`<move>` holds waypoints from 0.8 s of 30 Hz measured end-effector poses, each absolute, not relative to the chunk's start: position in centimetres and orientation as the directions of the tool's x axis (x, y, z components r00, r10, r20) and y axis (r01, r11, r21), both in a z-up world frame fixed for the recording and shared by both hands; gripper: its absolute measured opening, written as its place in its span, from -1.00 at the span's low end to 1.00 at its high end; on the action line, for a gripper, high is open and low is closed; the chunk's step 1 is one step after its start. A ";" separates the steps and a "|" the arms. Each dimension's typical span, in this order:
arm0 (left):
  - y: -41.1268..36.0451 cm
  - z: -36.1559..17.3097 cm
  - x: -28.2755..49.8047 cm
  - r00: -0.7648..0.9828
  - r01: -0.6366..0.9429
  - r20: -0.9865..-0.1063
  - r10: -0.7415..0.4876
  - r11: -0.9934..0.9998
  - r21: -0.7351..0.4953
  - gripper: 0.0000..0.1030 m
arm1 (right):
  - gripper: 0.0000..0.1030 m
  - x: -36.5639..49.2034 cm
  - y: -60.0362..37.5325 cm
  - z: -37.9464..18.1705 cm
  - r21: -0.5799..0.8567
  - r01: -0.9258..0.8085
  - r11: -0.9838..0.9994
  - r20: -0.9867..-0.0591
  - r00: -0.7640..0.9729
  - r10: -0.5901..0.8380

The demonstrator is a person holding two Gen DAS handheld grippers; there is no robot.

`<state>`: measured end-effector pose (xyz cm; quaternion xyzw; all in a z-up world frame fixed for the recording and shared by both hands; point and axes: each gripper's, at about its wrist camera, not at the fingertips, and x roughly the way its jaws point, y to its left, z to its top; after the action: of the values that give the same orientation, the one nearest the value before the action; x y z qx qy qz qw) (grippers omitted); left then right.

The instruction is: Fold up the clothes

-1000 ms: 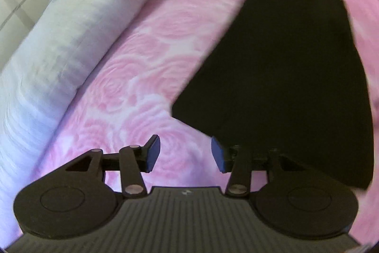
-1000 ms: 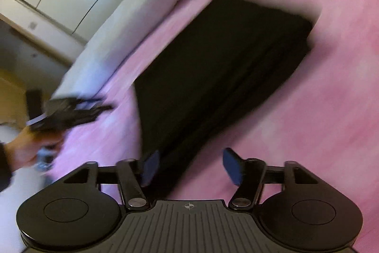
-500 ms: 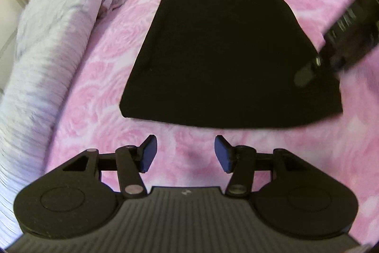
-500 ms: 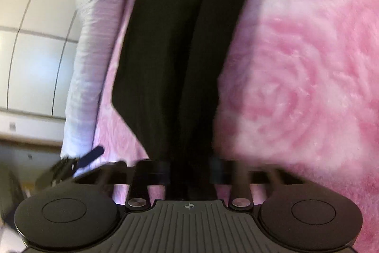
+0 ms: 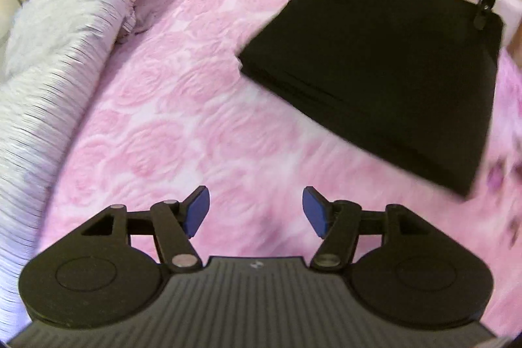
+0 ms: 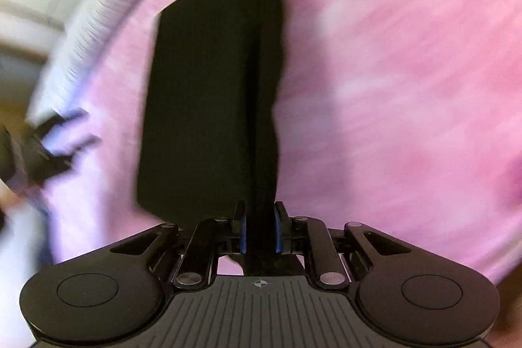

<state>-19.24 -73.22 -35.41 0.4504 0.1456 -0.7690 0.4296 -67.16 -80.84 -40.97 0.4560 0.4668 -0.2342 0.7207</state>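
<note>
Right claw [image 6: 259, 229] has just been closing and is now gripping a corner of the folded black garment [image 5: 385, 67], lifting that edge off the pink bed [image 5: 202, 126]; left claw [image 5: 256, 212] has been opening, hovering wide over bare blanket beside it

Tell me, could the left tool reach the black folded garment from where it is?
Probably yes. The left tool hangs open and empty over the pink bedspread, and nothing lies between it and the black garment. The right tool already pinches one corner, lifting it.
</note>
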 end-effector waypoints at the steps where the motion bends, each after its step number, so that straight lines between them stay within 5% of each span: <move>1: -74.0 -35.4 -20.2 -0.238 0.803 -0.819 -0.523 -0.580 0.137 0.15 | -0.71 -68.2 -82.4 -40.4 0.415 0.756 0.506 -0.895 0.438 0.079; 5: -78.4 -35.6 -23.8 -0.286 0.849 -0.815 -0.505 -0.528 0.029 0.15 | -0.62 -69.6 -84.8 -39.5 0.341 0.757 0.557 -0.905 0.424 -0.022; 11: -85.8 -36.1 -28.0 -0.325 0.882 -0.808 -0.491 -0.465 -0.073 0.20 | -0.17 -74.8 -80.0 -39.4 0.332 0.861 0.386 -0.819 0.466 -0.335; 19: -92.8 -40.9 -30.1 -0.351 0.837 -0.877 -0.328 -0.529 -0.137 0.19 | 0.34 -79.8 -74.4 -43.9 0.605 0.796 -0.031 -0.723 0.532 -0.442; 24: -94.2 -42.8 -30.9 -0.409 0.805 -0.884 -0.227 -0.546 -0.232 -0.34 | 0.33 -78.1 -75.9 -47.7 0.685 0.714 -0.144 -0.676 0.549 -0.491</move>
<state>-30.86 -94.21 -42.78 0.4277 0.3380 -0.7682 0.3358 -78.08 -75.92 -47.70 0.5960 0.0935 -0.4654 0.6477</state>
